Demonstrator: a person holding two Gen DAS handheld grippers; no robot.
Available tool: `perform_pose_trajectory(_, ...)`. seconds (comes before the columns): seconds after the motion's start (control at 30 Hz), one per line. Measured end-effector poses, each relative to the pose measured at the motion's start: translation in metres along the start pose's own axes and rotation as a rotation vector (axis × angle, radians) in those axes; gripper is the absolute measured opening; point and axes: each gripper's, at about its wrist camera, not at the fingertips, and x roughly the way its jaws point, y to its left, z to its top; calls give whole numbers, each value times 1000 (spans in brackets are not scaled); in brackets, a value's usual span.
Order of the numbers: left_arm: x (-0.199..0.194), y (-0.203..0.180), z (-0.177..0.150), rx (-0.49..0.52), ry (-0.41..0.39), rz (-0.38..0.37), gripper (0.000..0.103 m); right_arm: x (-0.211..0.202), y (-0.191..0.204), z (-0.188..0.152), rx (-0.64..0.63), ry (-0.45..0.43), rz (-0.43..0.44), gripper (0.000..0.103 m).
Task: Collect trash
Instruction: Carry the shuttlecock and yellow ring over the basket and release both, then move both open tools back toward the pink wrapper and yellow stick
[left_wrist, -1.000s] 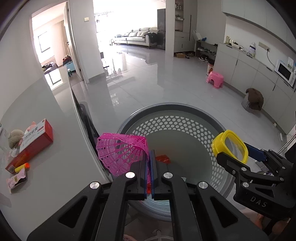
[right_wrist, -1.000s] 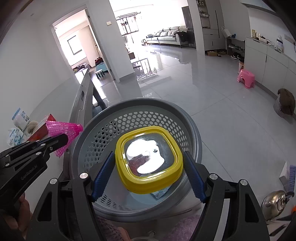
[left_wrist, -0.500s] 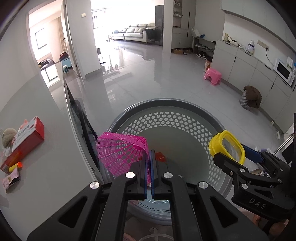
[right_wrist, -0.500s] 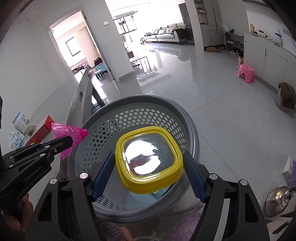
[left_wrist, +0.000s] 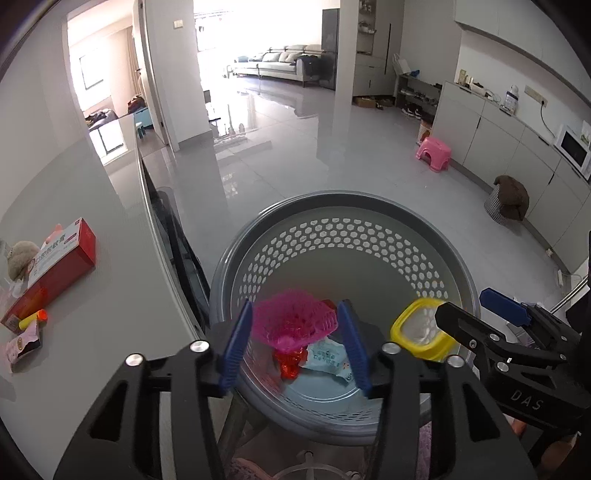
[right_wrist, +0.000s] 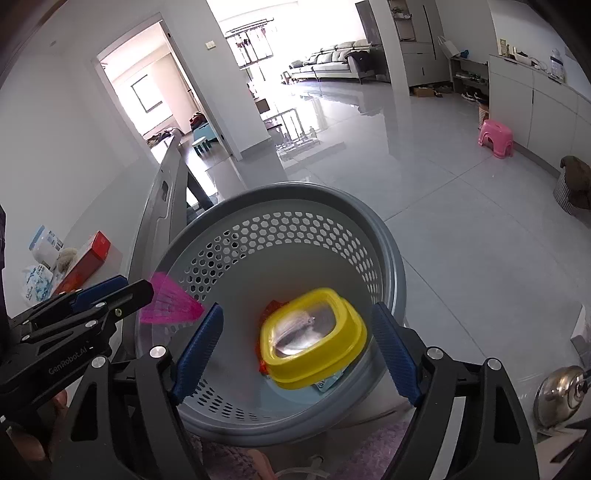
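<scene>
Two pairs of tongs hang over the round grey perforated plastic basket (left_wrist: 343, 236), and both stand spread with nothing pinched between them. The left tongs (left_wrist: 293, 347) frame the pink plastic mesh piece (left_wrist: 295, 323), which shows free between the blue pads and looks to be dropping into the basket. The right tongs (right_wrist: 295, 343) frame the yellow-rimmed clear plastic lid (right_wrist: 314, 338), blurred and tilted, likewise loose in the gap and over the basket floor.

Below the left tongs, on the basket bottom, lie a red crinkled wrapper (left_wrist: 290, 363) and a pale blue printed packet (left_wrist: 327, 360).

Risks from here, as a judgement: the mesh piece is light and sits close to the near-left wall of the basket, so it could catch on the rim or on a pad and spill outside. The lid is rigid and tilted; it may strike the wall, bounce, or land on edge. Both tongs are near each other over one opening, so a careless withdrawal could knock them together or tip the basket.

Well to the left of the left tongs, on the grey bench (left_wrist: 110, 295), a red and white cardboard box (left_wrist: 55, 266) and a small pink packet (left_wrist: 22, 343) remain to be collected.
</scene>
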Motion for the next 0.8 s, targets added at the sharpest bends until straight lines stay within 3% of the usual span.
perform_pose_trajectory(0.4,-4,8,-5,-17,3,15,56,-1,4,-2,0,4,-5,79)
perform_pose_trajectory(0.8,-14,24,-11,-49,-11,43,70,-4,15,-4,-18,10,2,79)
